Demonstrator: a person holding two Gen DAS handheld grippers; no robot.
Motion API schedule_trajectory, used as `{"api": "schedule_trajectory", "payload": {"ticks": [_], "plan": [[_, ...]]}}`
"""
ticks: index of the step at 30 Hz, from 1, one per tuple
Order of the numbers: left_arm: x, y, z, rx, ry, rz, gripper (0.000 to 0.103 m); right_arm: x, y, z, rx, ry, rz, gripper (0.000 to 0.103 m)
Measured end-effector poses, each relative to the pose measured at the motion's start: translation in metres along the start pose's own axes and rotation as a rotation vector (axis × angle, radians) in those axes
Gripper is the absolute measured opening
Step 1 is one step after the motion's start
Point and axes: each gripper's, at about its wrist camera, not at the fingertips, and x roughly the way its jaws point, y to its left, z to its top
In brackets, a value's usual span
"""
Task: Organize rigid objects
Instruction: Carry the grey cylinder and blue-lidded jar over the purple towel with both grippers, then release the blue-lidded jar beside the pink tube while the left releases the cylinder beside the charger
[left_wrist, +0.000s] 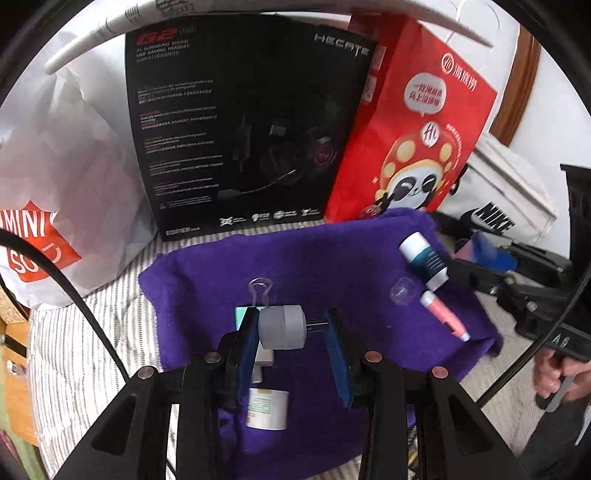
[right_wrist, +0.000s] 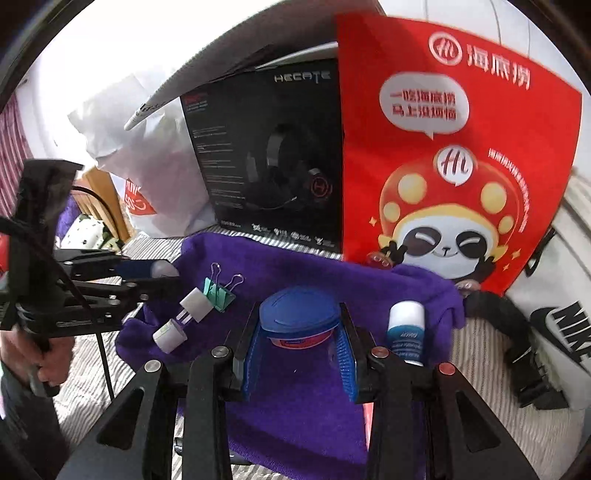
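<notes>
The left tool is closed most of the way on a grey cylinder. One flat end lies against one blue pad, and a thin stub on the other end reaches towards the opposite pad. In the right wrist view the same cylinder shows as a pale rounded shape at the tip of that tool. The right tool is likewise narrowed, with its blue pads pressed to either side of a blue-lidded jar that has a pink-red band under the lid.

Both tools hang over a purple towel spread on a striped sheet. On the towel under the left tool are a teal binder clip, a white plug adapter touching it, and a small white roll just beside the adapter's prongs. Towards the towel's other end a white-and-blue bottle stands just beside the right tool. In the left wrist view a clear cap and a pink tube lie near that bottle.

Behind the towel stand a black headset box and a red paper bag, touching side by side. A white plastic bag lies at one end and a white Nike bag at the other. A hand grips the right tool's handle.
</notes>
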Motion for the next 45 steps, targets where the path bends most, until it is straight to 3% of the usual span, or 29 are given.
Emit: {"api": "schedule_trajectory", "payload": {"ticks": [13, 28, 45], "plan": [[0.019, 0.024, -0.008, -0.046, 0.038, 0.029, 0.034, 0.025, -0.006, -0.012, 0.002, 0.072, 0.006, 0.036], [0.028, 0.008, -0.008, 0.003, 0.058, 0.003, 0.034, 0.062, -0.019, -0.035, 0.009, 0.231, 0.026, 0.036], [0.028, 0.005, -0.008, 0.018, 0.063, -0.011, 0.034, 0.074, -0.016, -0.041, -0.018, 0.261, 0.013, 0.036]]}}
